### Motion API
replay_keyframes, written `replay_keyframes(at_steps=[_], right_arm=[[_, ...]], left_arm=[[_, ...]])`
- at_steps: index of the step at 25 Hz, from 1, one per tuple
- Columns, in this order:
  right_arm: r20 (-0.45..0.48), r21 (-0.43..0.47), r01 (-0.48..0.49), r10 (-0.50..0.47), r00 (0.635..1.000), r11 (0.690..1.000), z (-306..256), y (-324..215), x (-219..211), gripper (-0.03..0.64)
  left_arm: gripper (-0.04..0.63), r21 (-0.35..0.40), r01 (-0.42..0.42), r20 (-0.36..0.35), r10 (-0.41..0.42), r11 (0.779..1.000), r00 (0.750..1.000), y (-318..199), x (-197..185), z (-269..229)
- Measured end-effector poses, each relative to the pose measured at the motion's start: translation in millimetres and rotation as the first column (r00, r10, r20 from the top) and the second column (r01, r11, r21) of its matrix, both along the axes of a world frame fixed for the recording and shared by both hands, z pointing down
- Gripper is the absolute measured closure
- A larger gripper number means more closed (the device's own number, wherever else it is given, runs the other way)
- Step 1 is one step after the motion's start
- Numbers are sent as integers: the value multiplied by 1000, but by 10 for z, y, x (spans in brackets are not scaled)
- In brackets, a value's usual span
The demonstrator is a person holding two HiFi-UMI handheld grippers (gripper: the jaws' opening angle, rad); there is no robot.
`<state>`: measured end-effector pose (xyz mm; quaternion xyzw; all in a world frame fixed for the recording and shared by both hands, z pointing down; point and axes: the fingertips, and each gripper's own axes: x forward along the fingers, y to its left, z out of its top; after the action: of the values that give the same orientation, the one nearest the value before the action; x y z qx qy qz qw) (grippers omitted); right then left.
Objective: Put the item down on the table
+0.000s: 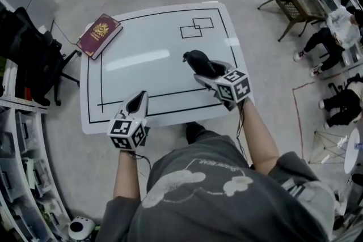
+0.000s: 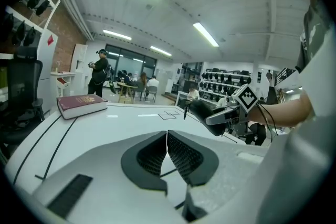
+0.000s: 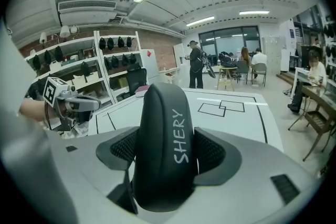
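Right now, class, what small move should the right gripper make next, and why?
Probably lower the right gripper straight down until the case meets the table, then open. Its jaws are clamped on the case, which seems to hang just over bare table. The left gripper is shut, empty and well aside.

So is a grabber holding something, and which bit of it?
Yes. The right gripper pinches a black case marked SHERY by its two long sides, one end sticking out ahead. The left gripper is shut on nothing.
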<state>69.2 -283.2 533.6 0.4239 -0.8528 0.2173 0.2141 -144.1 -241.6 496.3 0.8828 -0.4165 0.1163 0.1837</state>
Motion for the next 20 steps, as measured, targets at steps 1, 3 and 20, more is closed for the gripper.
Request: replay_keyframes(at_steps=[1, 3, 20], right_arm=[[-10, -1, 12, -12, 1000, 1000, 13, -105, 48, 298], [-36, -1, 45, -45, 998, 999, 34, -306, 129, 298], [-429, -47, 474, -446, 785, 879, 308, -1761, 657, 296]], left_arm=[[589, 2, 1, 6, -1, 1000, 1000, -95, 52, -21], [589, 7, 6, 15, -6, 1000, 1000, -275, 149, -64], [589, 2, 87, 86, -87, 996, 993, -1284, 647, -111]])
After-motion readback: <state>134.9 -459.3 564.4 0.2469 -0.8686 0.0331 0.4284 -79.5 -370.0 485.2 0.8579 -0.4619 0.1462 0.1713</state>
